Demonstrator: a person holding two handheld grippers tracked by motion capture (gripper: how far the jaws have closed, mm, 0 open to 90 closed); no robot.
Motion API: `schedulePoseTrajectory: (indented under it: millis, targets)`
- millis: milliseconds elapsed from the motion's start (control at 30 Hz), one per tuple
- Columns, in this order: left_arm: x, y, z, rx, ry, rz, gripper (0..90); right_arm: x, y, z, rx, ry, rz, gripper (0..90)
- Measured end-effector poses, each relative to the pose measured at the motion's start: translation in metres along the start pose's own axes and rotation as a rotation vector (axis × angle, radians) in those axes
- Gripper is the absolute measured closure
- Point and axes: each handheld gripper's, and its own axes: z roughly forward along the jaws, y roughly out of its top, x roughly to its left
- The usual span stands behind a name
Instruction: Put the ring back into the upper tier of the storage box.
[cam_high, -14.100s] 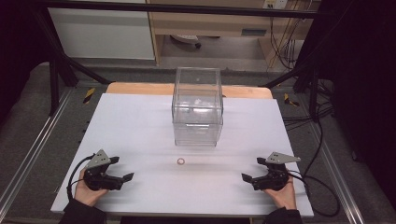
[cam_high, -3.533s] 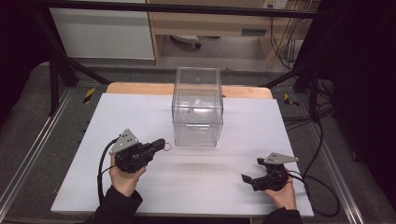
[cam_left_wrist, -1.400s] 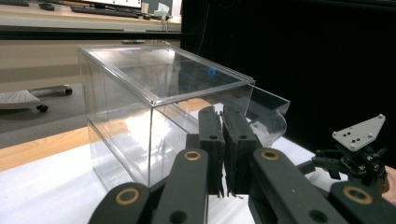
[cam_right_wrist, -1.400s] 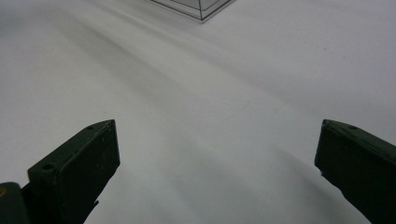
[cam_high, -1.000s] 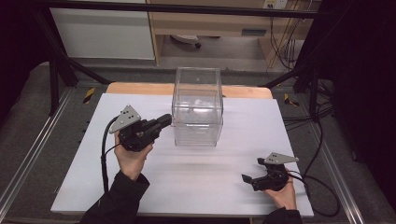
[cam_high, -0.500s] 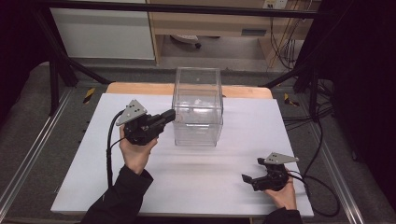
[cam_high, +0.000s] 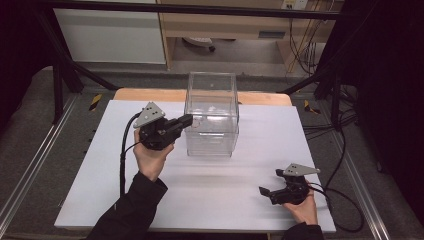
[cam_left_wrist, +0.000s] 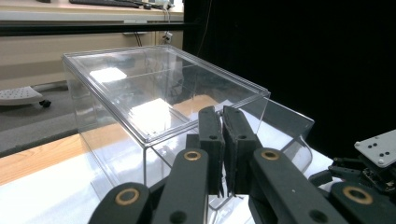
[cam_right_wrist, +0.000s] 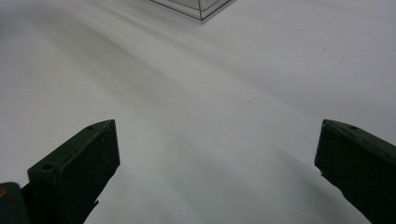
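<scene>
One clear plastic box (cam_high: 211, 114), lidless as far as can be told, stands upright near the far middle of the white surface (cam_high: 100, 170). Its open top faces straight up; its long axis runs away from the person toward the far edge of the surface. In the left gripper view the rim (cam_left_wrist: 163, 88) shows as a long rectangle receding from the camera.

Left hand-held gripper (cam_high: 186, 120): raised off the surface, level, pointing across toward the box's left wall, with its tips at or just beside that wall near the upper part (contact cannot be judged). Jaws are clenched, pads pressed together; whether anything small is pinched between them cannot be told. The left hand (cam_high: 152, 157) grips the body from below, forearm and dark sleeve (cam_high: 132, 210) slanting up from the near edge. A grey three-cornered plate (cam_high: 150, 113) sits on top.

Right hand-held gripper (cam_high: 265, 191): low at the near right of the surface, well apart from the box, pointing left. Jaws released, standing wide over bare surface in the right gripper view.

No readable writing or labels anywhere.
</scene>
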Motion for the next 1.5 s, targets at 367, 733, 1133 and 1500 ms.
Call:
schedulePoseTrajectory:
  millis: [367,733,1133,1500]
  targets:
    - [0.001,0.002,0.012,0.037,0.007,0.010,86.5,0.000,0.000,0.000,0.002,-0.001,0.000,0.4]
    - [0.002,-0.002,0.022,0.086,0.009,0.014,86.5,0.000,0.000,0.000,0.002,0.001,0.000,0.4]
    - [0.004,-0.006,0.029,0.136,-0.002,-0.002,86.1,0.000,0.000,0.000,0.000,0.000,0.001,0.4]
    - [0.003,-0.002,0.026,0.132,-0.009,0.009,77.3,0.000,0.000,0.000,0.001,0.001,0.001,0.4]
